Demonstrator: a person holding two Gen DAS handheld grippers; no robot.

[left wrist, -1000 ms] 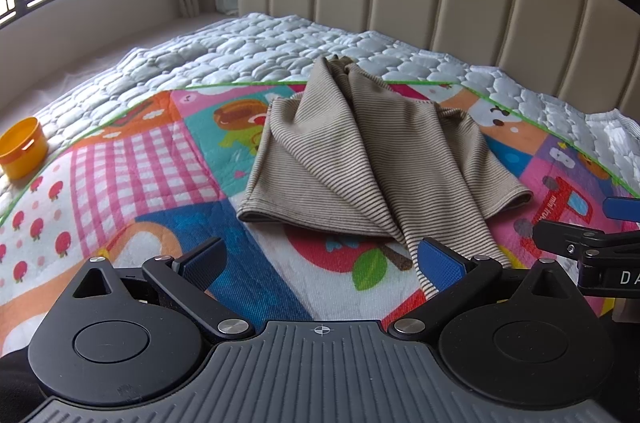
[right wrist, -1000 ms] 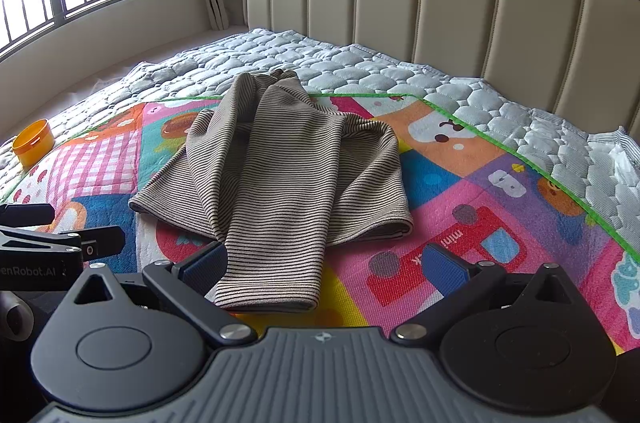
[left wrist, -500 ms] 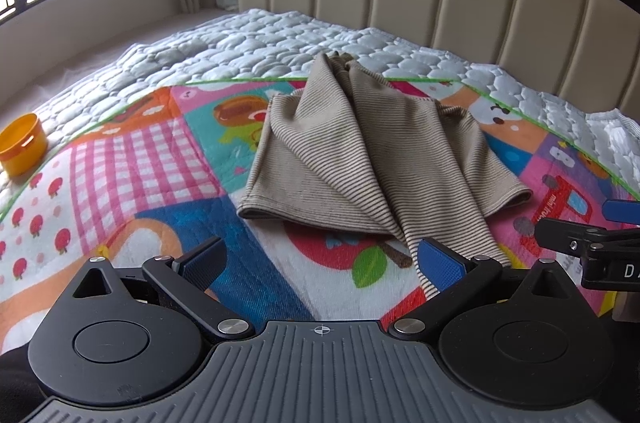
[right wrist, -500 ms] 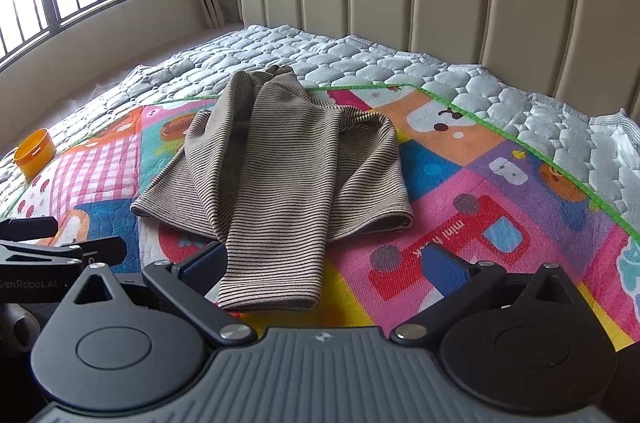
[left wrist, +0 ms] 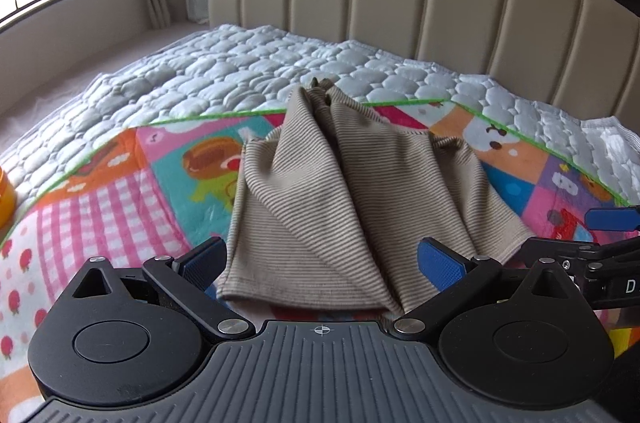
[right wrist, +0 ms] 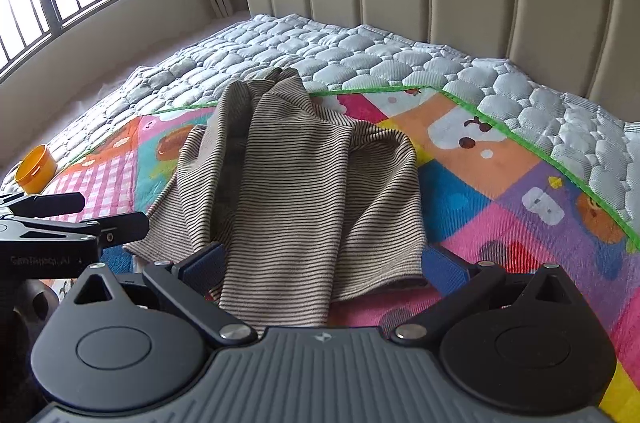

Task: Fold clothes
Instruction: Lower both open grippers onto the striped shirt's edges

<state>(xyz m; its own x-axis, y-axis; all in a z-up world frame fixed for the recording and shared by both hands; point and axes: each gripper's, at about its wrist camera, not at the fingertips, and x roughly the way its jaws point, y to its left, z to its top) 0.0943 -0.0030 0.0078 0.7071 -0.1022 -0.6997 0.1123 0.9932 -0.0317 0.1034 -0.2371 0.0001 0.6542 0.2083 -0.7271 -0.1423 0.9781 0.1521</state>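
Striped brown-and-beige fabric, a partly folded garment (left wrist: 340, 199), lies rumpled on a colourful patchwork play mat (left wrist: 120, 191) spread over the quilted white bed (left wrist: 224, 71). Left claw (left wrist: 320, 259) is spread wide, its blue pads either side of the garment's near hem. Right claw (right wrist: 320, 263) is likewise spread, straddling the near sleeve end (whether the pads touch cloth is unclear). An orange cup (right wrist: 36, 169) sits at the mat's left edge, well apart.

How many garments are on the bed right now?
1: a striped top lying on the colourful play mat, just ahead of both hand-held grippers. Nothing else shows; anything beneath it is hidden.
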